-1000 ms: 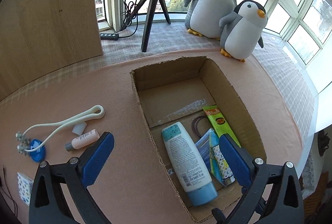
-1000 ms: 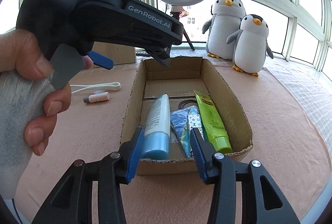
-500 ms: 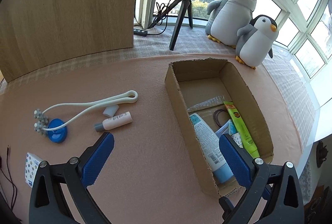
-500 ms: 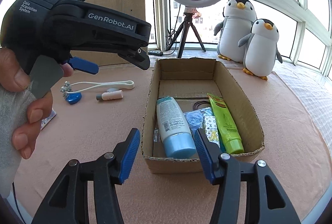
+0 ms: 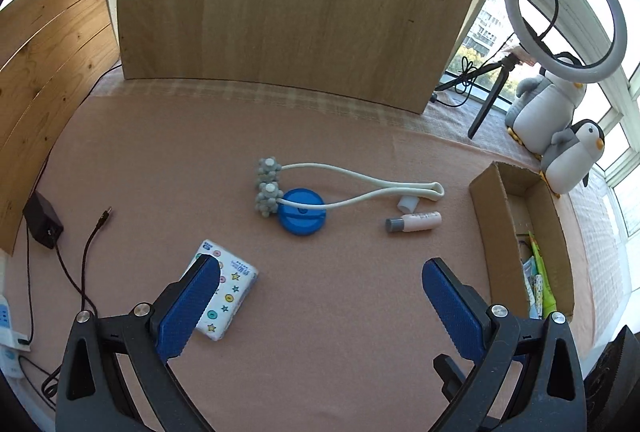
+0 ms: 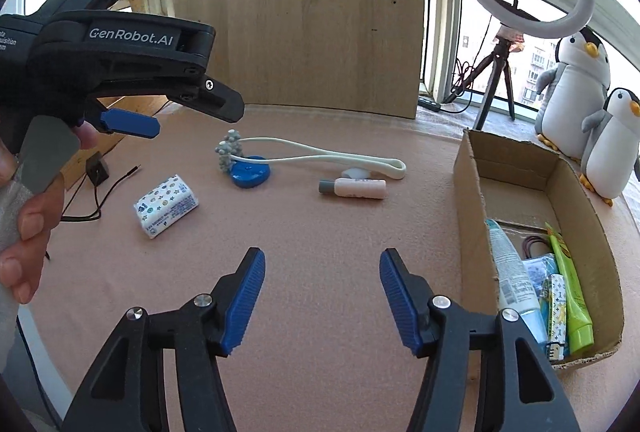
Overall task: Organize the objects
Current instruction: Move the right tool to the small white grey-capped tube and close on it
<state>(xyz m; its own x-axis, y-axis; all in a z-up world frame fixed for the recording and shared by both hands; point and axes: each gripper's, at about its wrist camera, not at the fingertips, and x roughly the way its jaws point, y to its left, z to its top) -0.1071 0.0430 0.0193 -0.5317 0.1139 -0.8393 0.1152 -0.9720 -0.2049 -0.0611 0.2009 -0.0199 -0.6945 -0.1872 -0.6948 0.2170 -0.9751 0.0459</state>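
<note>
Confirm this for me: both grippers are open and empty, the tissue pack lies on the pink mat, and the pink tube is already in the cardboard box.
Not quite. The pink tube is not in the cardboard box; it lies on the pink mat beside it, as the right wrist view shows. The left gripper and right gripper are open and empty, and the tissue pack is on the mat.

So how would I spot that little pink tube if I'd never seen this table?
Start at the open cardboard box on the pink cloth, then look just left of it. The pink tube lies on its side there, in front of the looped end of the long white massager. Alone among the loose items, it is pale pink with a grey cap.
</note>
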